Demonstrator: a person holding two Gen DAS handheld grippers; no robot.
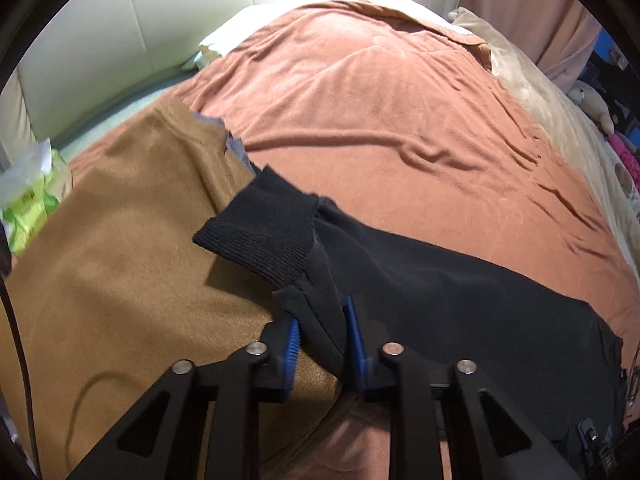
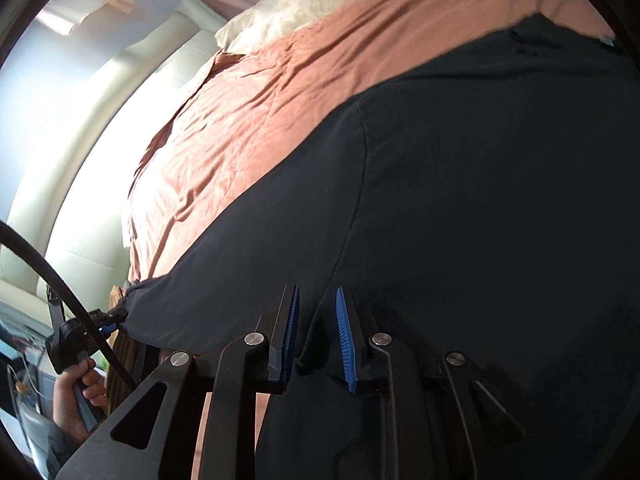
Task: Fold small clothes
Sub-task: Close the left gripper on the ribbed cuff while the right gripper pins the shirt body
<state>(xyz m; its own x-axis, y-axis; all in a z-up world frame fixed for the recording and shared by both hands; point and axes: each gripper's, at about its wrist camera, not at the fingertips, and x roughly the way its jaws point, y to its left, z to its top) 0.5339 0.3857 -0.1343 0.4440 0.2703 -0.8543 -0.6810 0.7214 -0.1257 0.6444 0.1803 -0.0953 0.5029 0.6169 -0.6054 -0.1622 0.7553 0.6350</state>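
A black sweatshirt (image 1: 460, 292) lies stretched across the bed, its ribbed cuff (image 1: 264, 232) resting on a tan garment (image 1: 132, 240). My left gripper (image 1: 320, 324) is shut on the black sleeve just behind the cuff. In the right wrist view the black sweatshirt (image 2: 460, 200) fills most of the frame. My right gripper (image 2: 318, 320) has black cloth between its blue pads and is shut on the sweatshirt's edge. The left gripper (image 2: 108, 322), held by a hand, shows at the far left gripping the sleeve end.
A salmon blanket (image 1: 380, 112) covers the bed, with a beige blanket (image 1: 532, 92) to the right. A green and white plastic packet (image 1: 32, 200) lies at the left edge. A cream padded headboard (image 1: 100, 40) stands behind. Soft toys (image 1: 596, 100) sit at the far right.
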